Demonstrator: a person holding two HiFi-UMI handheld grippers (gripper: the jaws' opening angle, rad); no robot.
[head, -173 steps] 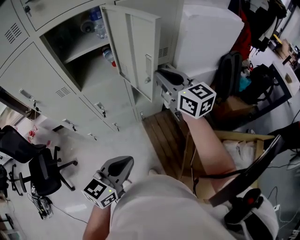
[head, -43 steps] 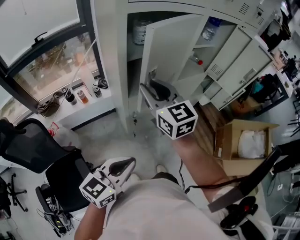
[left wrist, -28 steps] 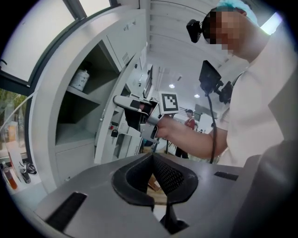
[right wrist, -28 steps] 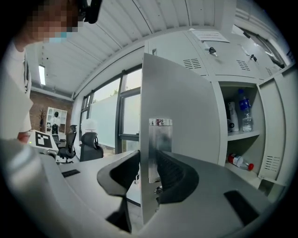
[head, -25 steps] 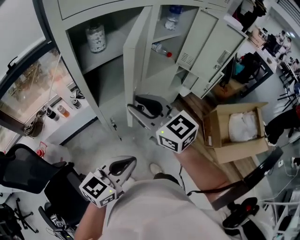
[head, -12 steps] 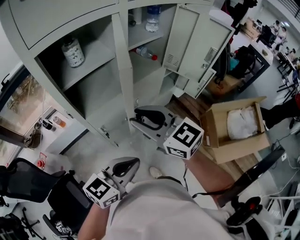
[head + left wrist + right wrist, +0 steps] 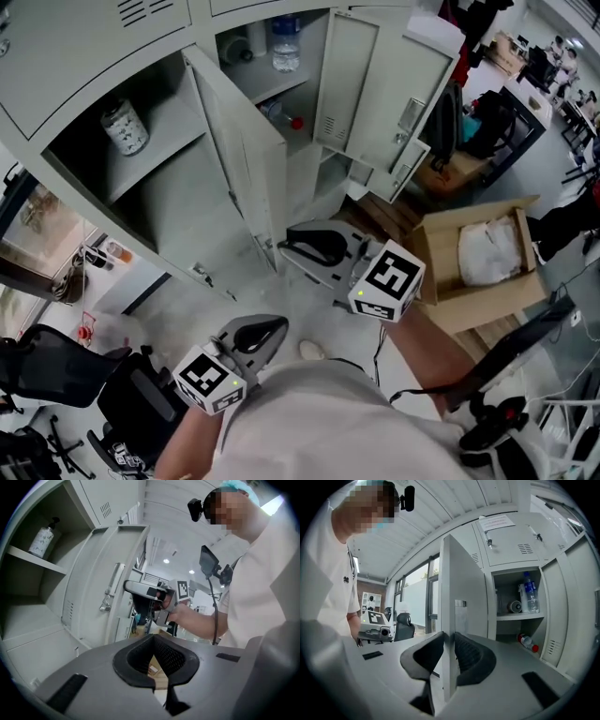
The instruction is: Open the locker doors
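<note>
Hanging lowest, near the person's waist, the left gripper (image 7: 272,326) has its jaws closed together on nothing. Beyond it, the right gripper (image 7: 292,246) has its jaws pinched narrow on the free edge of a locker door (image 7: 239,159) (nearly edge-on in the right gripper view), which stands out from its compartment. A second locker door (image 7: 375,84) to its right is also open. Farther in, a pump bottle (image 7: 125,127) stands on the left shelf. A water bottle (image 7: 284,42) stands upright on the right shelf, and a red-capped bottle (image 7: 281,117) lies below it.
</note>
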